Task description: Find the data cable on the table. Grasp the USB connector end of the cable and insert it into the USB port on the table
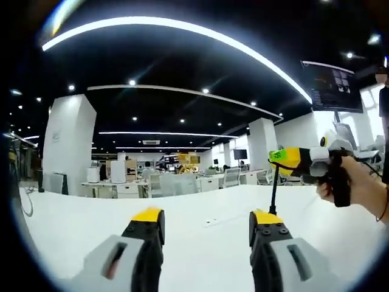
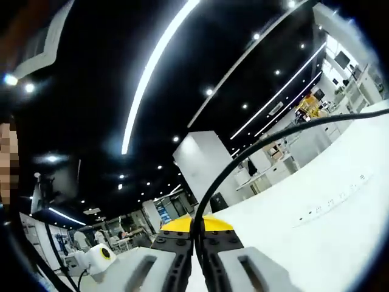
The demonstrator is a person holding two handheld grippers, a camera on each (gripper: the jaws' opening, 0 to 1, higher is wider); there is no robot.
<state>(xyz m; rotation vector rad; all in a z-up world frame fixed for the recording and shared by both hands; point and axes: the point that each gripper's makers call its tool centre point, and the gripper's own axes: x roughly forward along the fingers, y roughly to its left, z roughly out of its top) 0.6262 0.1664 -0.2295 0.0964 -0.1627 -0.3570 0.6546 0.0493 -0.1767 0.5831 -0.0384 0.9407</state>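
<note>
One thin black data cable [image 2: 285,132], one flat white socket strip [image 2: 331,205] and two yellow-tipped grippers are in view. The right gripper [image 2: 196,230] has its fingers pressed together on the cable, which rises from between them and arcs away over the white worktop [image 2: 340,249]. The left gripper [image 1: 206,216] has its fingers spread wide, gripping nothing. The strip lies ahead between them, and the cable hangs just beyond its right finger.

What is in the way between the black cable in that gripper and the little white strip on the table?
Nothing visible. The right gripper is shut on the cable and held above the table. Bare tabletop lies between it and the white strip, which seems to carry the sockets.
</note>
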